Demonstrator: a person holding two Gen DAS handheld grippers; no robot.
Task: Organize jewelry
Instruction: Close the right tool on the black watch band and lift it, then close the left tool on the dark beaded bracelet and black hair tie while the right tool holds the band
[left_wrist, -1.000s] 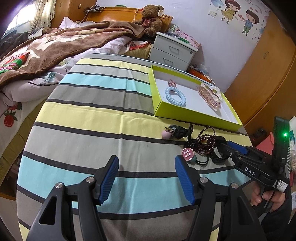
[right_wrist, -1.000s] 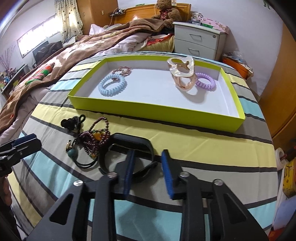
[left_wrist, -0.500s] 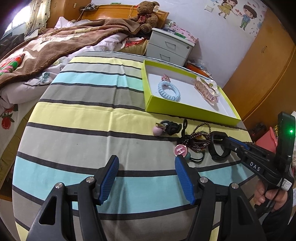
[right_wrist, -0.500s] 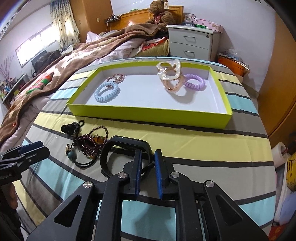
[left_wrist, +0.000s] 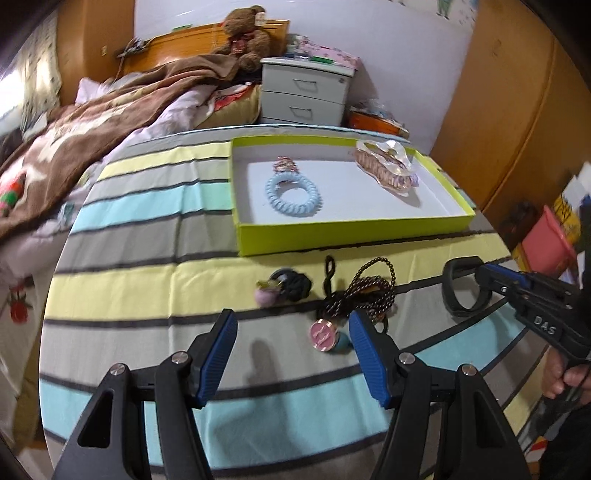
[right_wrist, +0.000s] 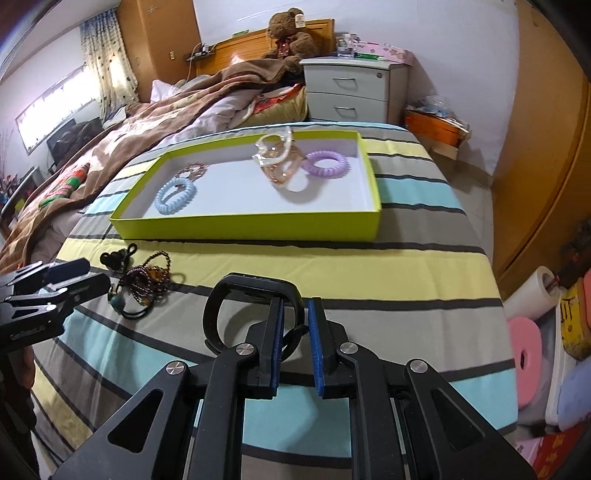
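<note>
While my right hand-held gripper (right_wrist: 296, 325) pinches the black bangle (right_wrist: 236, 295) above the striped bench (right_wrist: 406, 288), my left hand-held gripper (left_wrist: 290, 341) hangs wide, empty.

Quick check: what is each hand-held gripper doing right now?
Left hand-held gripper: open, holding nothing.
Right hand-held gripper: shut on the black band.

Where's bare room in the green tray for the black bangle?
Free: the tray floor's front-middle, between the blue coil tie and the clear bangles, and its front-right corner below the purple coil tie. Crowded: the back, and the pile of beads outside.
</note>
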